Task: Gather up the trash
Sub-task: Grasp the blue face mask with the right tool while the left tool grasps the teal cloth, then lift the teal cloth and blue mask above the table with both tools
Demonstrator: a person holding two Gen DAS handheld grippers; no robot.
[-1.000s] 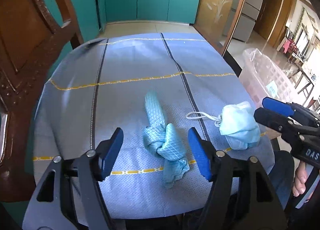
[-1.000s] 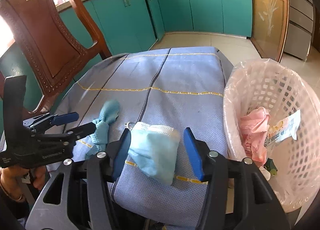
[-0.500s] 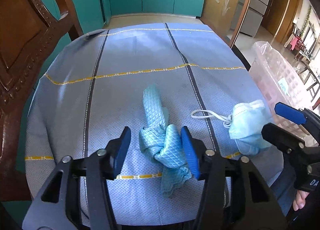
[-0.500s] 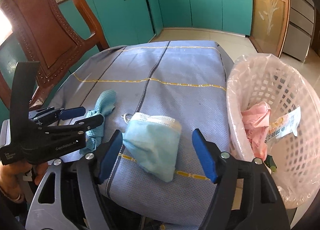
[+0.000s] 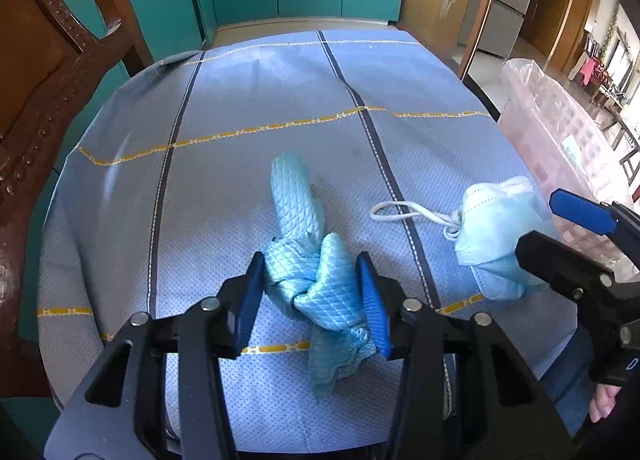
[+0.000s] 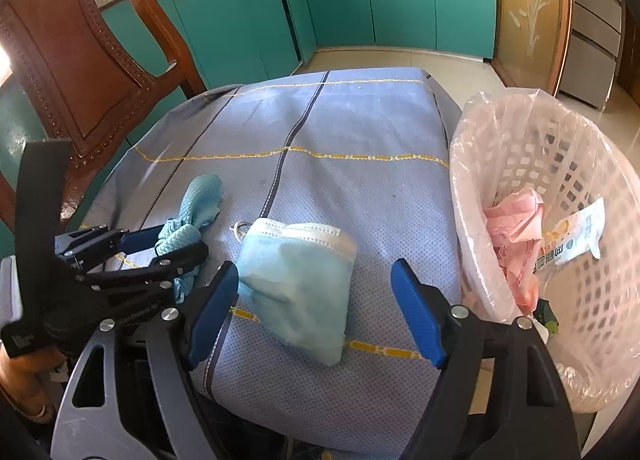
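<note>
A knotted light-blue cloth (image 5: 296,204) lies near the front of the blue-covered table (image 5: 240,100). My left gripper (image 5: 312,300) is closing around the knot, and both blue pads touch its sides. In the right wrist view the left gripper (image 6: 160,248) sits over the cloth (image 6: 200,196). A crumpled blue face mask (image 6: 296,272) rests at the table's right front edge. It lies between the jaws of my right gripper (image 6: 314,318), which are opening, and the right pad stands clear of it. In the left wrist view the right gripper (image 5: 540,220) is beside the mask (image 5: 496,228).
A white lattice basket (image 6: 580,292) lined with clear plastic stands right of the table, holding a pink bag (image 6: 516,220) and a wrapper (image 6: 576,236). A carved wooden chair (image 6: 80,80) rises on the left. Teal cabinets line the back wall.
My left gripper has come down and forward over the knotted cloth, and its jaws have narrowed until they touch it. The right gripper's jaws have widened around the mask.
</note>
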